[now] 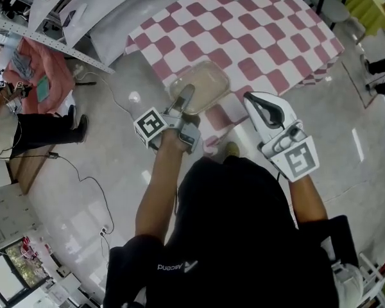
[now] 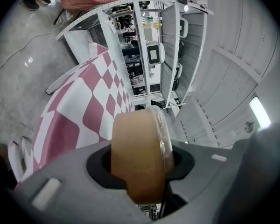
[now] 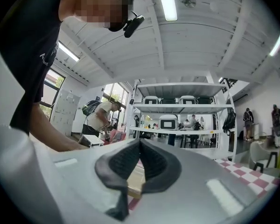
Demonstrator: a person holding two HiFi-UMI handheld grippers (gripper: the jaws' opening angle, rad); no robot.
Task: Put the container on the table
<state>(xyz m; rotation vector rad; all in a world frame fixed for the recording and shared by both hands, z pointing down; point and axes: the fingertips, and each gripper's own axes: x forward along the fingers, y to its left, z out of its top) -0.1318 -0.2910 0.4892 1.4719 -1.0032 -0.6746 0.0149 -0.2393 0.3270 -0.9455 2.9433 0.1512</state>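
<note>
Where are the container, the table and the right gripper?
container [image 1: 202, 82]: head view, centre of its top.
table [image 1: 263, 31]: head view, bare checkered top.
right gripper [image 1: 249, 97]: head view, its front tip.

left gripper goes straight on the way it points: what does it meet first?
Most likely the checkered table, which lies straight ahead of the left gripper and the container it clamps. Whether it meets the top or the near edge first is unclear.

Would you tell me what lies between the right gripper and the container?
In the head view, only bare checked tablecloth shows between the right gripper and the container, held in the left gripper.
</note>
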